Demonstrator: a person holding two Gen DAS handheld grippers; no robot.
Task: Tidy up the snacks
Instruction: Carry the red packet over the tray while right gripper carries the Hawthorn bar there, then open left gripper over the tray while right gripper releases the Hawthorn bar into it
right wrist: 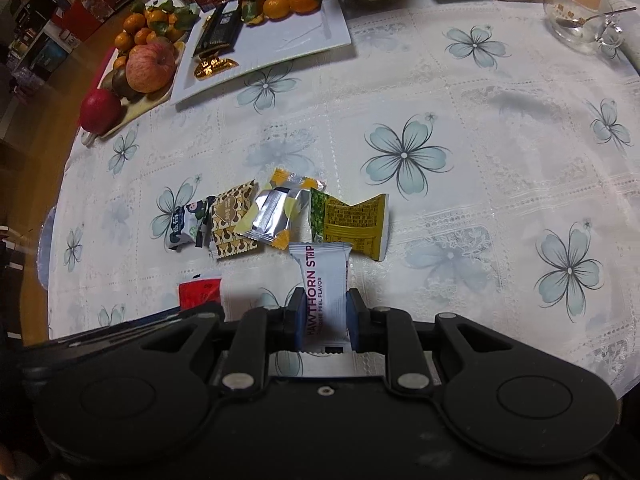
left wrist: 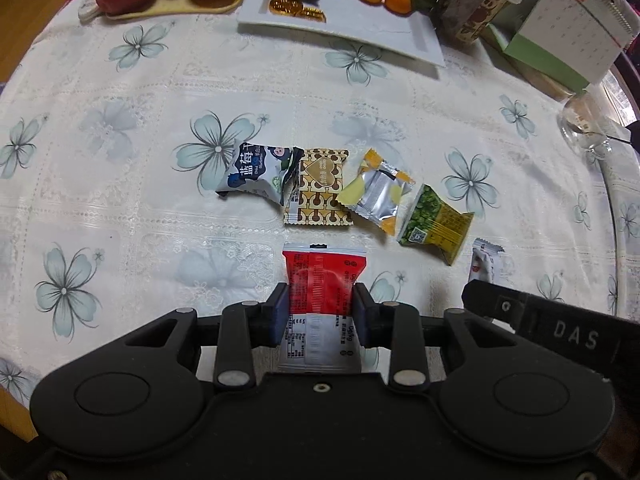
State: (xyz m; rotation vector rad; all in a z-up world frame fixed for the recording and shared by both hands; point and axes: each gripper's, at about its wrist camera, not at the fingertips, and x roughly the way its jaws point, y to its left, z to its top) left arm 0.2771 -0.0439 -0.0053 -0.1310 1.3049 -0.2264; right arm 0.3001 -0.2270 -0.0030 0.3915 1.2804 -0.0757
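My left gripper is shut on a red and white snack packet, held just above the tablecloth. My right gripper is shut on a white hawthorn strip packet; that packet's end also shows in the left wrist view. A row of snacks lies ahead: a blue blueberry packet, a brown patterned packet, a silver and yellow packet and a green and yellow packet. The red packet shows in the right wrist view.
A white rectangular plate with dark bars, gold coins and tangerines stands at the back. A fruit tray with apples is far left. A desk calendar, a jar and a glass bowl stand at the right.
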